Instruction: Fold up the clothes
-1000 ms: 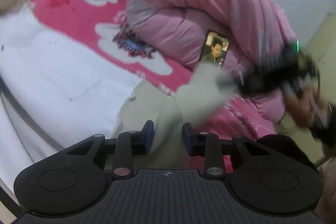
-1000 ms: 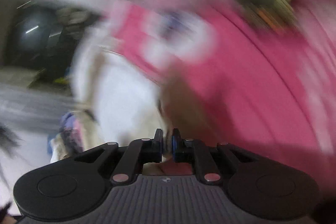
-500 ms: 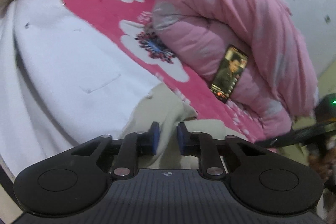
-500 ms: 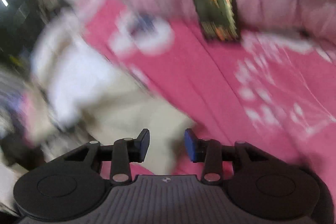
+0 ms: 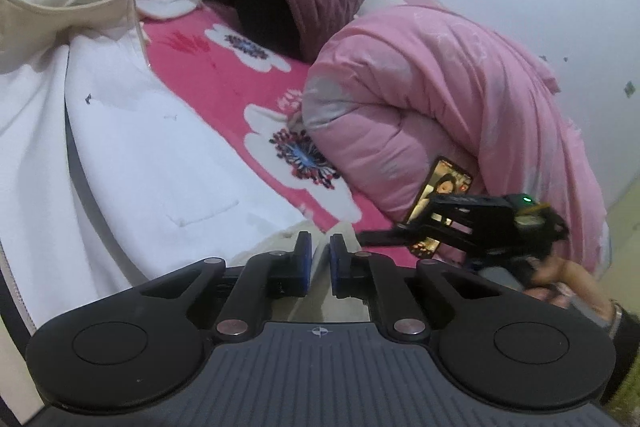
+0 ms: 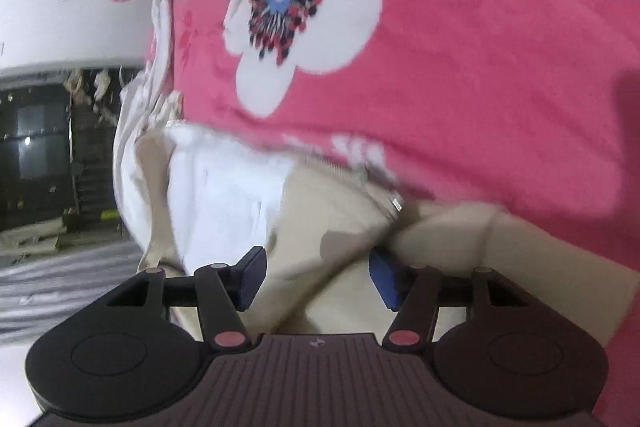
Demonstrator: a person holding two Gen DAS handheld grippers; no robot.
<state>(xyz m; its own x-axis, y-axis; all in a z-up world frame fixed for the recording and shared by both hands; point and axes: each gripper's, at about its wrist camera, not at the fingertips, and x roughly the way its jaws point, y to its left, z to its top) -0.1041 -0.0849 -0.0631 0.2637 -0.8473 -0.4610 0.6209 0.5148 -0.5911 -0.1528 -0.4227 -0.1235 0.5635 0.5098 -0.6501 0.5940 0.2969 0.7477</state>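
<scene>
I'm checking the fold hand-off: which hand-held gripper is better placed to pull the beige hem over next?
Left. The left hand-held gripper looks nearly shut on the beige hem of the white jacket; the right hand-held gripper is wide open, only straddling beige cloth.

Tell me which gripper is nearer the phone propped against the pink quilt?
Right. The right gripper reaches just in front of the phone; the left gripper sits back at the jacket hem.

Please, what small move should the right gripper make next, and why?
Probably close the right gripper on the beige hem of the white jacket. Its jaws stand wide open with that fold between them, while the left gripper already pinches the same edge, so both corners would then be held for folding.
</scene>
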